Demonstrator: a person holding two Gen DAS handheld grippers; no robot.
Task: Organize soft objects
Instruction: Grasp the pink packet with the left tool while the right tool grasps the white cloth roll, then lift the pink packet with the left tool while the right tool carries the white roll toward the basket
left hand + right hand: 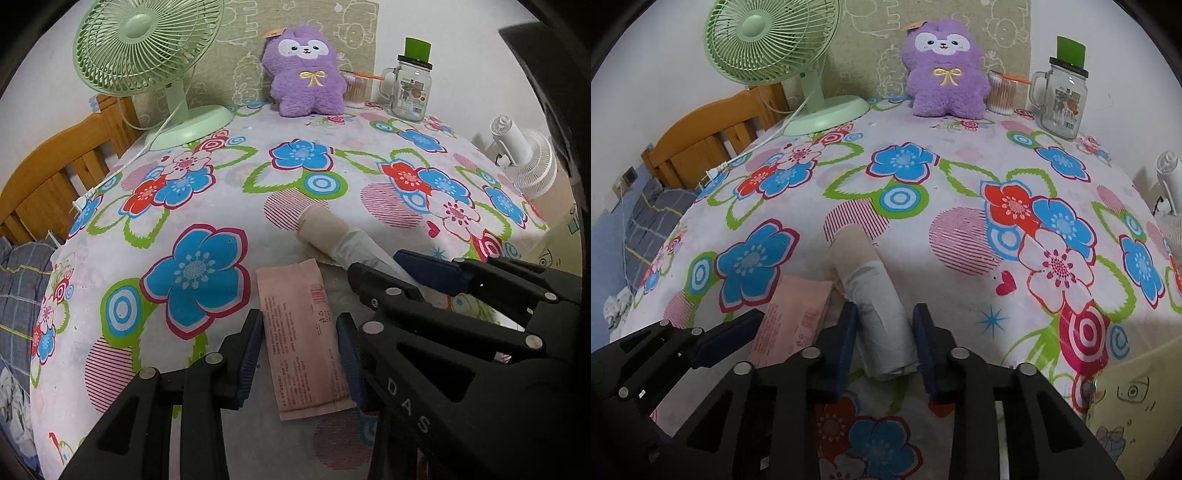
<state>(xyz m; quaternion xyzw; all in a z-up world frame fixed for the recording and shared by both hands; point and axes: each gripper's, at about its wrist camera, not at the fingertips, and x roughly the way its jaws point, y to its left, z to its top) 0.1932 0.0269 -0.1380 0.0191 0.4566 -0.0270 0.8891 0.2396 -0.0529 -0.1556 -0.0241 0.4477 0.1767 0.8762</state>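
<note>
Currently both claws stand apart, left gripper (pixel 300 354) straddling the pink packet (pixel 301 339), right gripper (pixel 884 345) straddling the grey roll (pixel 882 325); next step, I judge: close both.

Readable lettering
Only "DAS" reads, white capitals on the black plastic gripper arm (pixel 410 402); the flat pink paper packet's (pixel 303 343) print is illegible.

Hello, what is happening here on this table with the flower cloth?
A person works with two hand-held grippers. The left gripper is open, its fingers on either side of a flat pink packet. The right gripper is open around a pale rolled bundle lying beside the packet. Neither is lifted. A purple plush toy sits at the far edge of the table.
</note>
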